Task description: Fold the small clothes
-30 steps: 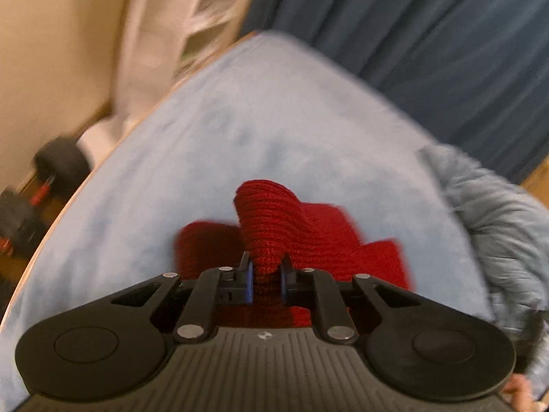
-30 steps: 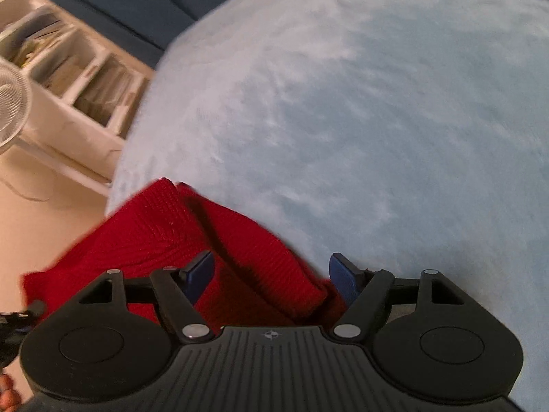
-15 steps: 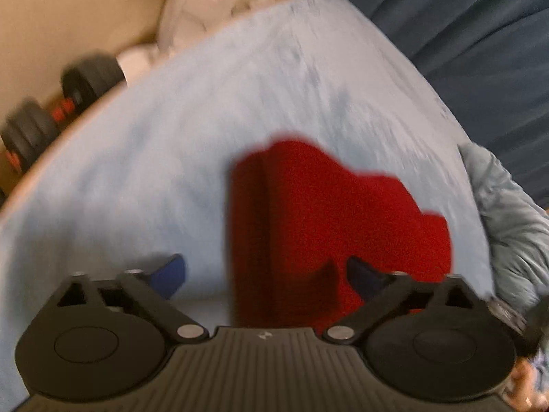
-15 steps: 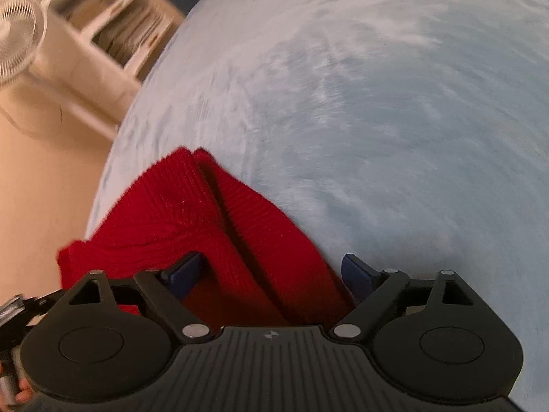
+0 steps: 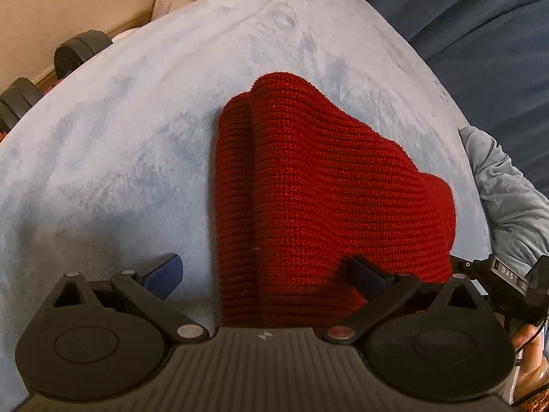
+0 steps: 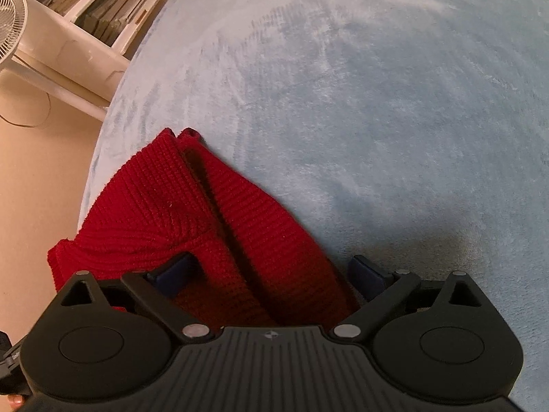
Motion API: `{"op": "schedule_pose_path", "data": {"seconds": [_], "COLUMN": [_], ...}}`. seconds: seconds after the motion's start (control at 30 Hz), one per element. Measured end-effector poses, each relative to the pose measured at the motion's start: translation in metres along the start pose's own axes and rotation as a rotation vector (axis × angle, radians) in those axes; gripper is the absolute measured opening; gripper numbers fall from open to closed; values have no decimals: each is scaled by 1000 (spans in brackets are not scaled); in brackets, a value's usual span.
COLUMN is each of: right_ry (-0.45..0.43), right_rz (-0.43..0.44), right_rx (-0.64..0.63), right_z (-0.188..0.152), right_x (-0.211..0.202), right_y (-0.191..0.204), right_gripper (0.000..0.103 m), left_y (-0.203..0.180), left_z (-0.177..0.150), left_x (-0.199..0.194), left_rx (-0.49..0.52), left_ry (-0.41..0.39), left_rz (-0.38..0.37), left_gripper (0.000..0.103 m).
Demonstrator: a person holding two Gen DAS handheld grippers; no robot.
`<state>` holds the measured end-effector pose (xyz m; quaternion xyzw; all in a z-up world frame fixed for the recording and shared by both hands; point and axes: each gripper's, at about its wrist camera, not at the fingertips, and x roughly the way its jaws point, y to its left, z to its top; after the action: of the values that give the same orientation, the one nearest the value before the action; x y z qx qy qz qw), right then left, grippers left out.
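A red knitted garment [image 5: 319, 185] lies folded over on a light blue plush surface [image 5: 120, 158]. My left gripper [image 5: 266, 276] is open just above its near edge, with the right fingertip over the knit and the left one over the blue surface. In the right wrist view the same red garment [image 6: 206, 219] lies near the surface's left edge. My right gripper [image 6: 271, 271] is open above it and holds nothing. The other gripper shows at the left wrist view's right edge [image 5: 507, 281].
A crumpled light blue cloth [image 5: 507, 185] lies right of the garment. Dark blue curtains [image 5: 480, 24] hang behind. Black dumbbells [image 5: 75, 51] sit on the floor at left. A white shelf unit [image 6: 85, 17] and a fan [image 6: 8, 24] stand beyond the surface's left edge.
My left gripper was shut on a raised fold of the red garment. It has opened and let go, and the fold now lies flat. My right gripper stayed open.
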<state>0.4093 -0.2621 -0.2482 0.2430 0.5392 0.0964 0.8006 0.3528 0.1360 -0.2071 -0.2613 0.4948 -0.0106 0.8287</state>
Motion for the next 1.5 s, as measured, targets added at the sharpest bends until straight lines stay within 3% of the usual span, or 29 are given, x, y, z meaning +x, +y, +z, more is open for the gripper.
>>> {"op": "schedule_pose_path", "data": {"seconds": [0.13,0.17,0.2,0.23,0.27,0.3,0.33,0.37,0.5,0.7,0.87,1.0,1.13,1.33,1.5], "right_ry": [21,32,39,32,18,15,11,3,-74,-199,-311,-317,-278,-296,-273], "right_rz": [-2,0,15,15,17,37,47,39,34,71,129,115,139,167,125], "right_rx": [-3,-7,-19,-47,-99,-127,-132,-137,-122,52,200,225,235,103,61], "right_z": [3,3,3,2,0,-3,-5,-9,-29,-75,-112,-111,-98,-84,-72], "right_x": [1,1,0,-3,-8,-11,-14,-16,-23,-45,-82,-99,-87,-70,-52], "right_y": [0,0,1,4,9,12,12,13,11,-9,-35,-56,-68,-36,-16], "right_gripper": [99,95,89,77,56,44,34,31,27,23,21,20,21,21,25], "left_y": [2,1,0,0,-2,-4,-5,-6,-7,-34,-84,-126,-127,-69,-29], "left_z": [0,0,0,-1,-1,0,1,2,12,43,51,40,37,37,42], "left_x": [2,2,2,0,-1,-3,-4,-5,-4,14,38,48,45,15,16], "left_rx": [0,3,9,22,36,42,49,59,103,277,384,473,465,361,236], "left_ry": [-3,-7,-15,-25,-23,-32,-32,-30,9,73,98,88,73,37,49], "left_rz": [-6,-6,-9,-33,-67,-58,-63,-65,-88,-93,-122,-145,-127,-99,-119], "left_gripper": [103,103,95,72,68,63,57,55,47,45,44,42,38,36,37]}}
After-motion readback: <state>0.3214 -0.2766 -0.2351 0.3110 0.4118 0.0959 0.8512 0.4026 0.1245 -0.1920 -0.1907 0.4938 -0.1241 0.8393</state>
